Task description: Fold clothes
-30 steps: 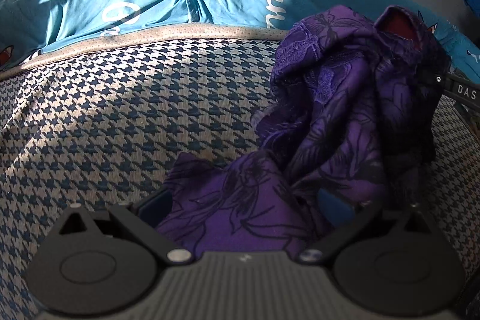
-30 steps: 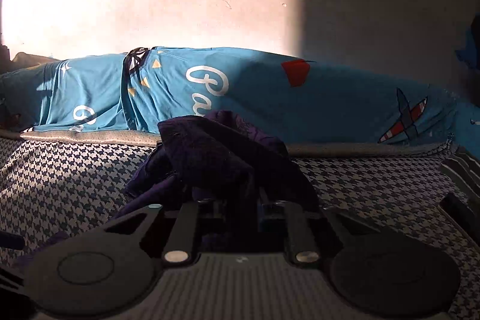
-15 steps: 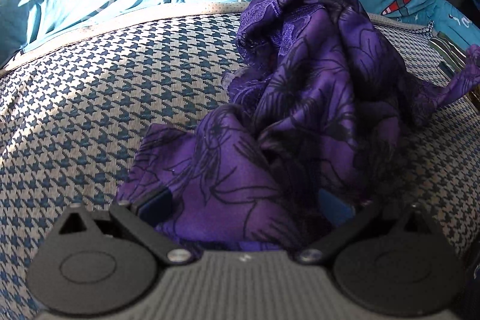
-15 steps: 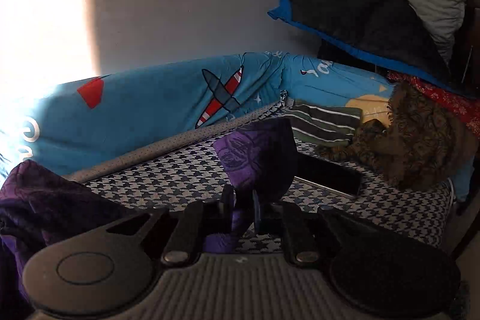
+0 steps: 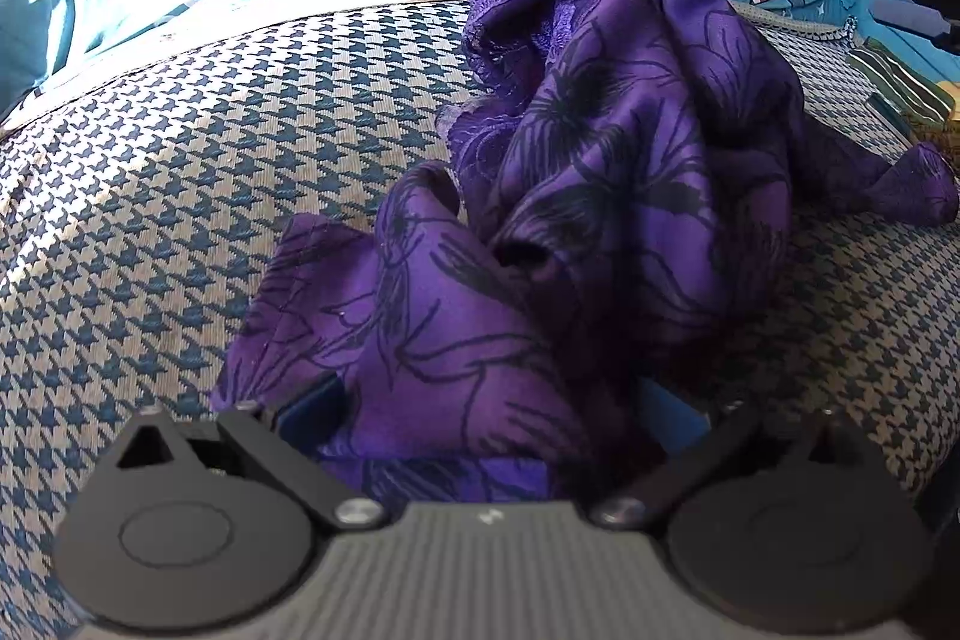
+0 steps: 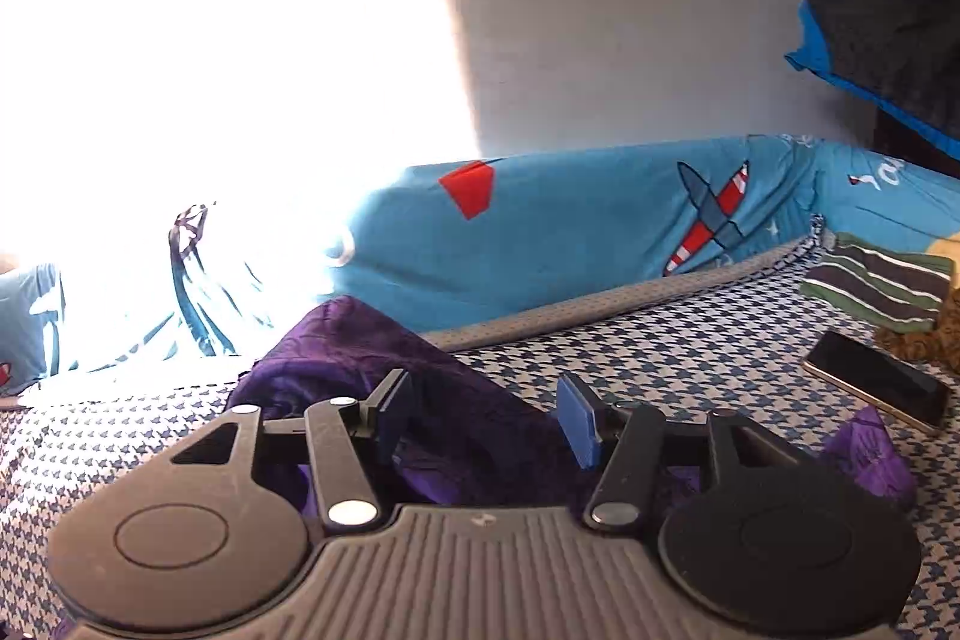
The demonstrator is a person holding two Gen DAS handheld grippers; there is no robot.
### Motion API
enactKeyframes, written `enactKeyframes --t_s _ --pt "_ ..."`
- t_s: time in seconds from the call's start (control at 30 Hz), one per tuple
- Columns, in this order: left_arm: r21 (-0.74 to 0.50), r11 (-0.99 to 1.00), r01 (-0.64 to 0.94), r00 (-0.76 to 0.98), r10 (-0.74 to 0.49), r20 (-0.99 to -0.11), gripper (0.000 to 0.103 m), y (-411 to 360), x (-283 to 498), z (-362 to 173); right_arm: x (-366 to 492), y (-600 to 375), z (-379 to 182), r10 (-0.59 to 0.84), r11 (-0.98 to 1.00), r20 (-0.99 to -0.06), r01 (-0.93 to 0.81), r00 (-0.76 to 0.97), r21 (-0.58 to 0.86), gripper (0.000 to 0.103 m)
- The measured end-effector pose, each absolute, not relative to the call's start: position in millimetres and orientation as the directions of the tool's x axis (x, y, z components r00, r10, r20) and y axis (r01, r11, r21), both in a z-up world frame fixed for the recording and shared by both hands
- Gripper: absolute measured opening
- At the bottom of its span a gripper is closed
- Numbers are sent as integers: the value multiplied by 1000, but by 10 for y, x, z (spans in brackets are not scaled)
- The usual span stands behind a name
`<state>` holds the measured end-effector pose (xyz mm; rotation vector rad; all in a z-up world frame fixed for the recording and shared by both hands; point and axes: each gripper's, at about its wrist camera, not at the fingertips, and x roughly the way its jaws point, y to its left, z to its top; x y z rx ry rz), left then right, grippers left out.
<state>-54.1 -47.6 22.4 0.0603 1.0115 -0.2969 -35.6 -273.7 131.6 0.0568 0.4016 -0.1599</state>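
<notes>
- Bottom centre of the left wrist view: the left gripper (image 5: 489, 400) has its jaws spread wide, with the purple garment (image 5: 600, 196) draped between the pads; no pinch shows.
- Bottom centre of the right wrist view: the right gripper (image 6: 486, 415) stands open and empty above the cloth.
- The garment lies crumpled mid-frame on the houndstooth bed cover (image 5: 180, 160). My judgement: it needs spreading, so the next move calls for finding an edge or corner to pinch.
- Only the right view shows the phone (image 6: 876, 388), right edge, and the striped folded cloth (image 6: 876, 289) beyond.
</notes>
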Motion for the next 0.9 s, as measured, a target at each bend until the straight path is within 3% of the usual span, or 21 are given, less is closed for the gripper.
enactKeyframes --t_s 0.13,0.17,0.23,0.6,0.67,0.77,0.83,0.9 --pt "-100 956 277 492 -231 -839 103 -439 -543 227 -262 -2428 1286 16 1000 -379 -7 925 27 68" --pt "-103 955 278 492 -233 -839 103 -429 -544 226 -222 -2327 1274 36 999 -386 -38 922 2 76" --pt "-104 954 282 492 -237 -838 103 -418 -548 228 -163 -2165 1232 37 997 -404 -61 914 -46 79" --pt "-123 959 254 514 -242 -823 103 -264 -575 318 -25 -1580 1052 178 956 -565 -278 806 -95 82" --pt "-129 961 243 516 -241 -822 103 -217 -578 328 -61 -1453 1006 165 937 -564 -307 809 -166 81" --pt "-136 965 224 519 -236 -821 103 -140 -584 336 -228 -1287 1014 114 892 -428 -282 897 -353 81" --pt "-140 968 208 529 -232 -817 103 -66 -582 356 -248 -1289 1070 173 896 -409 -315 896 -312 79" --pt "-149 970 189 537 -230 -812 103 22 -571 386 -230 -1302 1119 238 902 -417 -359 877 -239 68"
